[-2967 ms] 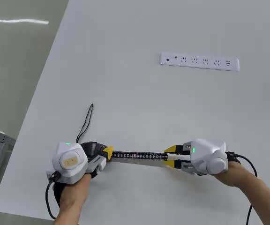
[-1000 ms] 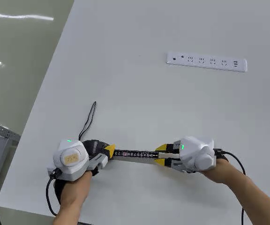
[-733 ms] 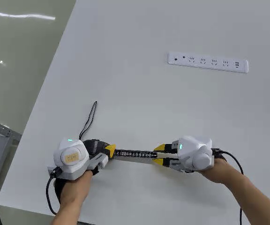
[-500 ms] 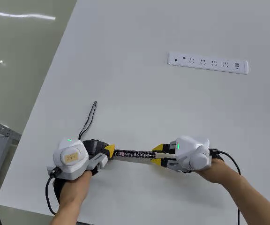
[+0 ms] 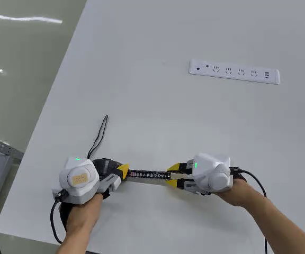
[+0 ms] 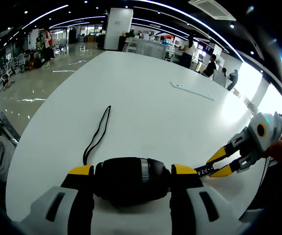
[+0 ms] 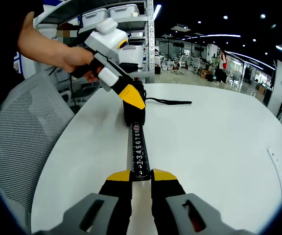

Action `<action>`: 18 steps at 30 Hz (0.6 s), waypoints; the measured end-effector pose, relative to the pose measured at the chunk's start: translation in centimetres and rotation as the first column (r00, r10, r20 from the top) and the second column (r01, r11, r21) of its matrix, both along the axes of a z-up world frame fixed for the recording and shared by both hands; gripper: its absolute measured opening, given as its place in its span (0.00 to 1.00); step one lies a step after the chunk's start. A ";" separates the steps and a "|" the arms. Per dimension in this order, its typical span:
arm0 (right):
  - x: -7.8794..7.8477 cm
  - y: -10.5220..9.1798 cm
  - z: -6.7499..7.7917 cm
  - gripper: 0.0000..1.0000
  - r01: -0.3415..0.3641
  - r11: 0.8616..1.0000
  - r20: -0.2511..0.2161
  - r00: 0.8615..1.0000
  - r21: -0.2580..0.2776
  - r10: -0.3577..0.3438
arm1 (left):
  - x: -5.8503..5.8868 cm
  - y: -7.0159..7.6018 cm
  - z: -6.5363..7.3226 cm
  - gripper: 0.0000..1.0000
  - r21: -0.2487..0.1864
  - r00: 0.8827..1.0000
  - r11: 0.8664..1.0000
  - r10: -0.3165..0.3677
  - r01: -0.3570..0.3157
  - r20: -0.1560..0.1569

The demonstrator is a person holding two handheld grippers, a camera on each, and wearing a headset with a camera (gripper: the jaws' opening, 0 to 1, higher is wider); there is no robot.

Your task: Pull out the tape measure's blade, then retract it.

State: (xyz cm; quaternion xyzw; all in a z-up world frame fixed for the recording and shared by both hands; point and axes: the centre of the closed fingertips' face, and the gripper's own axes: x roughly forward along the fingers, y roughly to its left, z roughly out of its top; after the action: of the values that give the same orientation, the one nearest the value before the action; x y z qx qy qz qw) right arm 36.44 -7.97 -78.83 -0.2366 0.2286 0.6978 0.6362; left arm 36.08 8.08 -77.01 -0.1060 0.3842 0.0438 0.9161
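Though the blade's (image 7: 138, 147) tip is hidden between the right tongs (image 7: 141, 172), which pinch it tight, its numbered length runs straight back to the black tape measure (image 6: 131, 178), clamped in the left tongs (image 6: 131, 170) and half covered by them from above. Both are near the white counter's (image 5: 168, 116) near left corner, strap (image 5: 98, 136) trailing off; a power strip (image 5: 234, 72) lies farther in, to the right. A bright open hall lies beyond.

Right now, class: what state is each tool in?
Left tool: closed on the black rounded tape measure case.
Right tool: closed on the black numbered blade.
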 end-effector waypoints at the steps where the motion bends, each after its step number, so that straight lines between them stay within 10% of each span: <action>1: 0.0 0.1 0.0 0.12 -0.001 1.000 -0.001 1.000 0.001 0.001 | 0.0 0.0 0.0 0.60 -0.002 1.000 1.000 0.001 -0.001 0.000; 18: -0.2 1.3 -0.2 0.12 -0.004 1.000 -0.015 1.000 0.013 0.004 | 0.0 0.1 -0.1 0.60 -0.004 1.000 1.000 0.001 -0.001 -0.002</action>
State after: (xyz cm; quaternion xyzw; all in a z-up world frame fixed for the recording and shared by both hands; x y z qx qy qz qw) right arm 36.22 -6.68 -79.06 -0.2278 0.2285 0.7023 0.6346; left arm 36.07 8.18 -77.08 -0.1080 0.3849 0.0437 0.9156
